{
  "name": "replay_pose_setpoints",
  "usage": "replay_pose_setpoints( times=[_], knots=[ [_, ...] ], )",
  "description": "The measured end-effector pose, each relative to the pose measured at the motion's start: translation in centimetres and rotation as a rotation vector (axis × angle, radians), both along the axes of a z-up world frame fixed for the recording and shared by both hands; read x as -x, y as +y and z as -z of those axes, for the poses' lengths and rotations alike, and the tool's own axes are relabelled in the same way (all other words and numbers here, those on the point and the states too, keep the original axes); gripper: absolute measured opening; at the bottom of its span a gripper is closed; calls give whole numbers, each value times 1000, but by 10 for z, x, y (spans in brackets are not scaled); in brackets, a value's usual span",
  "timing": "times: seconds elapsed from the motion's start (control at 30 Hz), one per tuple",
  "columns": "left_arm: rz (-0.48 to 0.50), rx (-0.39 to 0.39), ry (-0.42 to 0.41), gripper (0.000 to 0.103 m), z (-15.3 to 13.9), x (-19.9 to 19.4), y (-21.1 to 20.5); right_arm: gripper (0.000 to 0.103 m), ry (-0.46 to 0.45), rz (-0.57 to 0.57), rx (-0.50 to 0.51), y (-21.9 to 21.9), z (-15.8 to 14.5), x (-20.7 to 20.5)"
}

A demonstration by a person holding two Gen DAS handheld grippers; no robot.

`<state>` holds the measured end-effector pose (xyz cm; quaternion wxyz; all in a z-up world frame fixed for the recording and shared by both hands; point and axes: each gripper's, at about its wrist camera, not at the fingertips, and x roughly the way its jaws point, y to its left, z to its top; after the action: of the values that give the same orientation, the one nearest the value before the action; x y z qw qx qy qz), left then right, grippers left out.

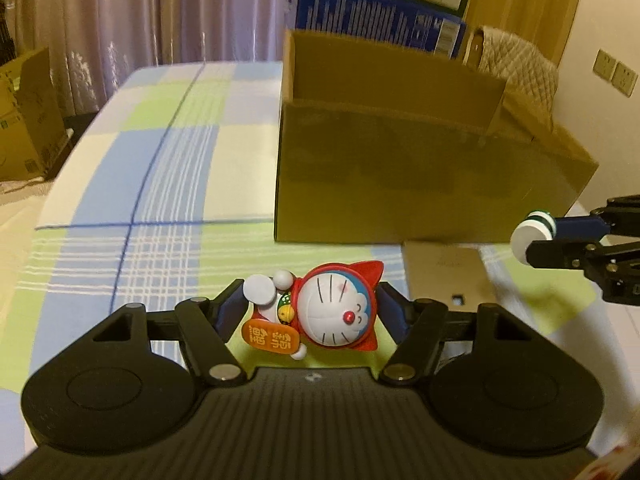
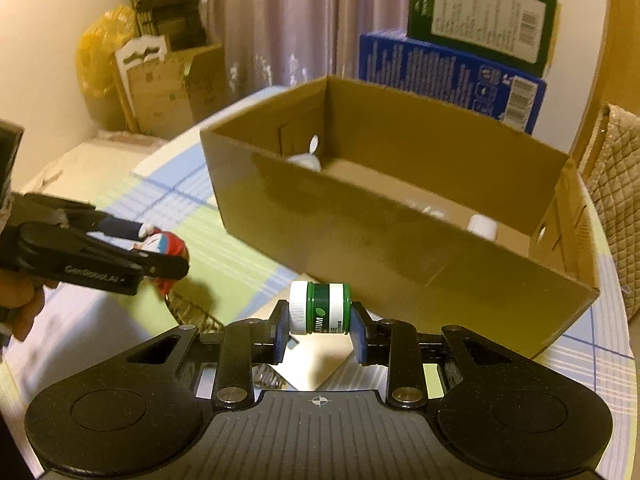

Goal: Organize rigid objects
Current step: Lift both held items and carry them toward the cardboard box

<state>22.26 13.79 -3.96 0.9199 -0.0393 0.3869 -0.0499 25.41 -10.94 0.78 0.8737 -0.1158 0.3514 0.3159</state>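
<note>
Gripping cat figurine (image 1: 320, 312) sideways, left gripper (image 1: 312, 312) above checked tablecloth (image 1: 160, 168), near front wall of cardboard box (image 1: 400, 184). Right wrist view: right gripper (image 2: 320, 328) clamps green jar (image 2: 320, 308) on its side, before box's near corner; white items inside.

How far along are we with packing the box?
Partly done: a few white items already lie in the cardboard box. In hand: the left claw grips the Doraemon figurine, and the right claw grips the green jar. Left: both go into the box.
</note>
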Motion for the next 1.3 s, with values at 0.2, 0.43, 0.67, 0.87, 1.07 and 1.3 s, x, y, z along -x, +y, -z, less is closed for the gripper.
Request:
replay_pose_setpoints(
  times=[0.2, 0.43, 0.67, 0.87, 1.07, 1.3],
  knots=[
    [4, 2, -87, 65, -33, 16, -8, 28, -55, 61, -70, -8, -24, 8],
    [11, 12, -162, 65, -61, 21, -28, 28, -145, 90, -88, -19, -38, 23],
    [27, 18, -187, 65, -77, 28, -44, 28, -219, 167, -118, -40, -58, 31],
    [38, 17, -217, 65, -93, 17, -50, 28, -232, 310, -208, -65, -54, 20],
    [47, 18, -260, 65, -113, -21, -61, 28, -295, 382, -221, -74, -83, -13],
    [97, -7, -279, 65, -118, -64, -81, 28, -226, 473, -188, -66, -86, -63]
  ],
)
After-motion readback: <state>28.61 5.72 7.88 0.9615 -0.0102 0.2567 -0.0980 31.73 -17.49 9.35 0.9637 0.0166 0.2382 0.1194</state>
